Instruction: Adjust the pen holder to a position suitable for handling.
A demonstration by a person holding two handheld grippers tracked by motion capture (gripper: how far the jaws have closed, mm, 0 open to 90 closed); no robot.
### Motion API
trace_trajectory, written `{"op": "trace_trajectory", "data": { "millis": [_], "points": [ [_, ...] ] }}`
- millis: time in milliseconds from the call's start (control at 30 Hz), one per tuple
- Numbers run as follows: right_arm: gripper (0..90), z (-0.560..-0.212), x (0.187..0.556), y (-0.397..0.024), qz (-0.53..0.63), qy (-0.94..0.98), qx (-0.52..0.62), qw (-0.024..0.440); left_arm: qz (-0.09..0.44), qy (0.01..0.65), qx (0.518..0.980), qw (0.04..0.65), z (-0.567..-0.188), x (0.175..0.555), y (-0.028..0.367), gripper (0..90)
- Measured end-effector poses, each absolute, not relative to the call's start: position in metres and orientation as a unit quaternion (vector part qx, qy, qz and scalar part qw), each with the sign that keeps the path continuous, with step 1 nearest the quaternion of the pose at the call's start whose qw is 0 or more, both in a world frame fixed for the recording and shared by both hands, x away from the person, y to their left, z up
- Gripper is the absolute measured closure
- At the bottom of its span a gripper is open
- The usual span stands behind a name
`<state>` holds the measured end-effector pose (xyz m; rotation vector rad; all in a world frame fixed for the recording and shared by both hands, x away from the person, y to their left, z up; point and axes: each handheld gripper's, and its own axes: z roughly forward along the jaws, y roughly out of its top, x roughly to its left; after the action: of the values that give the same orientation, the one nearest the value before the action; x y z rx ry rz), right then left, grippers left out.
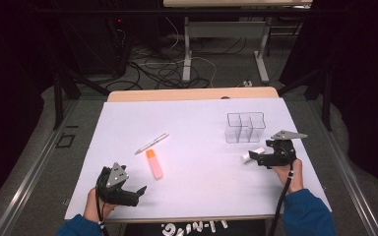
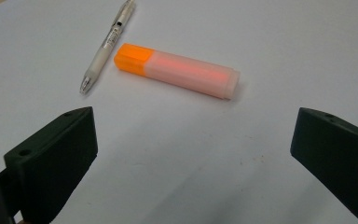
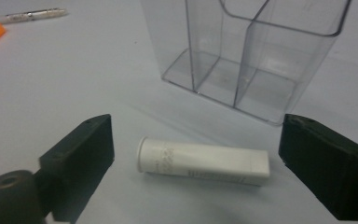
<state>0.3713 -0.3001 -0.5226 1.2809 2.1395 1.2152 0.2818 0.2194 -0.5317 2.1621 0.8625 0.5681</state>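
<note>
Two black jaws of the right gripper point(image 3: 196, 154) stand wide apart around a white tube point(image 3: 203, 162) lying flat (not pinched), just before the clear divided organizer point(image 3: 247, 51). Left gripper point(image 2: 193, 154) gapes empty near an orange highlighter point(image 2: 177, 71) and pen point(image 2: 107, 44).

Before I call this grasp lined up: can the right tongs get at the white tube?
Probably yes: the right tongs stand open with the white tube lying flat between the jaws, untouched. The clear organizer stands beyond, out of the way.
</note>
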Motion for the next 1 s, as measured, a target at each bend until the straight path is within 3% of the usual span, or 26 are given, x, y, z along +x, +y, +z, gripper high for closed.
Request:
{"op": "trace_trajectory", "data": {
  "millis": [67, 133, 267, 300, 367, 467, 500, 567, 1000],
  "points": [
    [24.3, -0.521, 0.375, -0.305, 0.431, 0.75, 0.463, 0.194, 0.22, 0.336, 0.841, 0.363, -0.532, 0.282, 0.219, 0.4],
    [27.4, -0.521, 0.377, -0.306, 0.432, 0.746, 0.465, 0.199, 0.221, 0.336, 0.84, 0.364, -0.532, 0.282, 0.219, 0.3],
    [52.1, -0.524, 0.388, -0.313, 0.419, 0.731, 0.49, 0.224, 0.219, 0.337, 0.84, 0.364, -0.532, 0.282, 0.219, 0.3],
    [52.1, -0.524, 0.388, -0.313, 0.419, 0.731, 0.49, 0.224, 0.221, 0.336, 0.841, 0.363, -0.532, 0.282, 0.219, 0.3],
    [66.2, -0.529, 0.395, -0.316, 0.406, 0.722, 0.508, 0.235, 0.215, 0.335, 0.845, 0.358, -0.531, 0.282, 0.22, 0.3],
    [74.9, -0.532, 0.4, -0.32, 0.396, 0.724, 0.511, 0.241, 0.213, 0.334, 0.845, 0.358, -0.531, 0.282, 0.22, 0.3],
    [86.6, -0.534, 0.404, -0.322, 0.395, 0.722, 0.514, 0.242, 0.213, 0.335, 0.845, 0.358, -0.531, 0.282, 0.22, 0.3],
    [90.0, -0.535, 0.405, -0.323, 0.395, 0.724, 0.511, 0.243, 0.213, 0.336, 0.845, 0.358, -0.531, 0.282, 0.22, 0.3],
    [90.0, -0.534, 0.437, -0.332, 0.411, 0.708, 0.523, 0.237, 0.218, 0.337, 0.843, 0.359, -0.531, 0.282, 0.219, 0.2]
  ]
}}
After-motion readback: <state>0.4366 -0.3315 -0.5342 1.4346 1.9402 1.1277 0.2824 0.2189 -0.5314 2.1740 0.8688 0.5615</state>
